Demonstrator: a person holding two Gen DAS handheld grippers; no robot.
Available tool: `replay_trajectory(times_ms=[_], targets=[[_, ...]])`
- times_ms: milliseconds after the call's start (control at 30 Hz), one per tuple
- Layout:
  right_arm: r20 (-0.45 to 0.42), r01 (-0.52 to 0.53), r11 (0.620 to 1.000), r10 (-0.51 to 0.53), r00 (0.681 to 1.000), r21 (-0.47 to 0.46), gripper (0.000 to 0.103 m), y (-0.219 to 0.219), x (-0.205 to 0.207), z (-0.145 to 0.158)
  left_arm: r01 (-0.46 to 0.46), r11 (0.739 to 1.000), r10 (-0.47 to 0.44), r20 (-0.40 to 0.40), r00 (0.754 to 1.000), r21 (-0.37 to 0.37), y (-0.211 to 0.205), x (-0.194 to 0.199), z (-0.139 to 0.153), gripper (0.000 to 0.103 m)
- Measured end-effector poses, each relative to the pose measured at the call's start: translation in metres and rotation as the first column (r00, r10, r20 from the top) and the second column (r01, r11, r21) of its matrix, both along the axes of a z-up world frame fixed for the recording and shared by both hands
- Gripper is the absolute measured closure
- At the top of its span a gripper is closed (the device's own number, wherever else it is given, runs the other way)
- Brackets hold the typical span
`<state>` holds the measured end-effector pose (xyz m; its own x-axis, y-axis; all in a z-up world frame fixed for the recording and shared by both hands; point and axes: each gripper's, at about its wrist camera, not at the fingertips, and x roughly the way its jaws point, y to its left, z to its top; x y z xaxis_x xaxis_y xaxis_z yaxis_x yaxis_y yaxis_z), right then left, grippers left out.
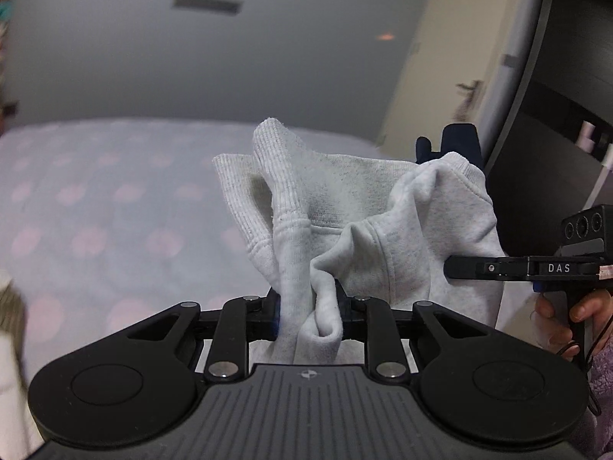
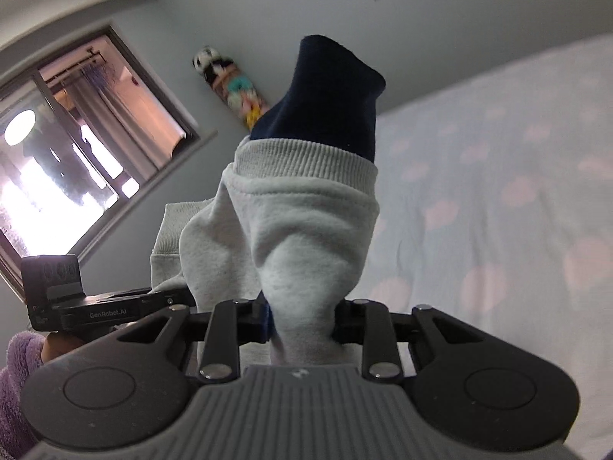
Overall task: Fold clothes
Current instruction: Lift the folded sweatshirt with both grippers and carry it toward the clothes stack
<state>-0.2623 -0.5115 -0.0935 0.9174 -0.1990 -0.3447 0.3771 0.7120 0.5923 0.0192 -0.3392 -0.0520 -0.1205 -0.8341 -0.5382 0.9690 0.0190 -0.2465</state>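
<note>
While held bunched above the bed [image 1: 115,199], sweatshirt [image 1: 345,207] not yet folded, at frame centre; laying flat and folding remain. Left gripper [image 1: 308,314] and right gripper [image 2: 300,320] raised, pointing up and forward, jaws clamped on grey fabric, side by side.

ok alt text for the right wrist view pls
The right gripper is shut on a bunched light grey sweatshirt, its ribbed cuff up, with dark navy fabric sticking out above. Behind lie a dotted bedspread and a window; the left gripper shows at left.
</note>
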Motion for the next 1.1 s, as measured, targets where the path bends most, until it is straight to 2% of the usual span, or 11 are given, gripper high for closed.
replay_trajectory(times_ms=[100, 200, 300, 400, 533, 667, 733, 833, 967, 1033, 1100], targets=[[0.016, 0.05, 0.997, -0.049, 0.999, -0.065, 0.073, 0.0, -0.053, 0.031, 0.09, 0.995, -0.089, 0.012, 0.996, -0.054, -0.016, -0.044, 0.026, 0.083], [0.019, 0.101, 0.988, -0.099, 0.995, -0.119, 0.073, -0.003, -0.116, 0.061, 0.185, 0.978, -0.185, 0.011, 0.983, -0.098, -0.037, -0.094, 0.049, 0.083], [0.004, 0.154, 0.975, -0.155, 0.988, -0.162, 0.073, -0.008, -0.188, 0.09, 0.287, 0.948, -0.289, 0.004, 0.957, -0.134, -0.059, -0.15, 0.069, 0.083], [-0.033, 0.21, 0.956, -0.221, 0.975, -0.206, 0.073, -0.01, -0.257, 0.116, 0.389, 0.908, -0.394, -0.006, 0.919, -0.156, -0.082, -0.209, 0.083, 0.083], [-0.095, 0.28, 0.927, -0.311, 0.946, -0.251, 0.073, -0.005, -0.351, 0.15, 0.51, 0.845, -0.521, -0.036, 0.853, -0.162, -0.117, -0.291, 0.095, 0.083], [-0.173, 0.344, 0.898, -0.398, 0.901, -0.276, 0.073, -0.003, -0.437, 0.173, 0.622, 0.768, -0.634, -0.053, 0.771, -0.153, -0.148, -0.379, 0.099, 0.083], [-0.225, 0.371, 0.883, -0.439, 0.87, -0.289, 0.073, -0.003, -0.475, 0.182, 0.673, 0.726, -0.685, -0.066, 0.726, -0.143, -0.163, -0.423, 0.096, 0.084], [-0.313, 0.39, 0.867, -0.48, 0.82, -0.31, 0.073, -0.002, -0.525, 0.19, 0.727, 0.676, -0.737, -0.11, 0.667, -0.124, -0.185, -0.48, 0.083, 0.084], [-0.43, 0.405, 0.855, -0.515, 0.742, -0.324, 0.073, -0.006, -0.584, 0.198, 0.779, 0.615, -0.783, -0.207, 0.586, -0.12, -0.202, -0.54, 0.052, 0.084], [-0.493, 0.402, 0.857, -0.515, 0.701, -0.323, 0.073, -0.011, -0.601, 0.197, 0.8, 0.59, -0.796, -0.243, 0.555, -0.108, -0.211, -0.571, 0.039, 0.084], [-0.554, 0.398, 0.86, -0.51, 0.658, -0.319, 0.073, -0.017, -0.617, 0.195, 0.813, 0.576, -0.799, -0.268, 0.538, -0.085, -0.218, -0.589, 0.022, 0.084]])
